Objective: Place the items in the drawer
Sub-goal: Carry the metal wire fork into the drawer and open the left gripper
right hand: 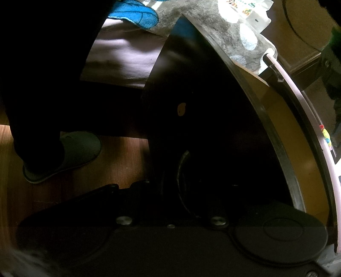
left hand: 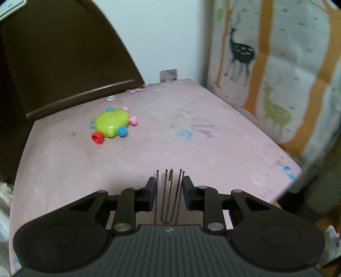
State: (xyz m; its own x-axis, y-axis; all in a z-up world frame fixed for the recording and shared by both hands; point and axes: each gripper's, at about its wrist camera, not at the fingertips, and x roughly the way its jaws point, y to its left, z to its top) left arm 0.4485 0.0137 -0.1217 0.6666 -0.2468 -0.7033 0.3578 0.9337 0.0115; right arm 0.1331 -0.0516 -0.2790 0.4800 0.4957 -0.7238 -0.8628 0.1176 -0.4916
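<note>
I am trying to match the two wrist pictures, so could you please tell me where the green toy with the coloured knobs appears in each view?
Left wrist: the green toy lies on the pink tabletop, upper left of centre.
Right wrist: it shows small at the far right edge, just beyond the tabletop's pale rim.
Shared landmark: the pink tabletop, seen edge-on in the right wrist view.

A small room with a pink surface, dark furniture and a wood floor

The pink surface [left hand: 191, 136] is scuffed and marked with faint blue and green scribbles; behind it stands a plain pale wall [left hand: 162, 36] with a small metal plate [left hand: 168, 75] fixed low on it. A dark brown cabinet [left hand: 59, 61] rises at the left, and a white fabric panel [left hand: 275, 70] printed with deer and orange tree trunks hangs at the right. Below, the light is dim: a reddish wood floor [right hand: 119, 162], a grey mat [right hand: 213, 29] with pale spots, and a blue slipper [right hand: 136, 15] lying on it.
</note>
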